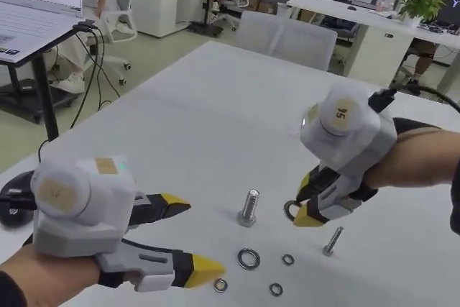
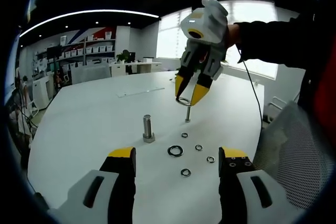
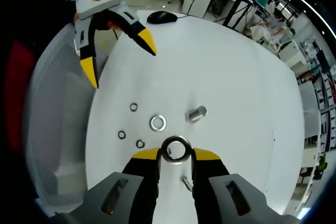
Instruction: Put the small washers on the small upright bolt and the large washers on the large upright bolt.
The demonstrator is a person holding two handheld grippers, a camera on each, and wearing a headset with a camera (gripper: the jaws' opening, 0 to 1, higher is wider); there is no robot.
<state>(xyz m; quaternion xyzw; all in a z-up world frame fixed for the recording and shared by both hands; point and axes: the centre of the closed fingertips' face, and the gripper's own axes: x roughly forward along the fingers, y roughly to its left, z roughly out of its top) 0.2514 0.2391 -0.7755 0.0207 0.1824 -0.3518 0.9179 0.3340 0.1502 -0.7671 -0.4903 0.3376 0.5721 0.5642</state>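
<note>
- The right claw is clenched on a large washer, which is held clear of the worktop.
- In the head view, that washer is seen between the large upright bolt and the small upright bolt.
- The left claw is held released, with nothing between its jaws, low over the near edge of the worktop.
- A second large washer lies flat just in front of the large bolt.
- Small washers are scattered near it.
</note>
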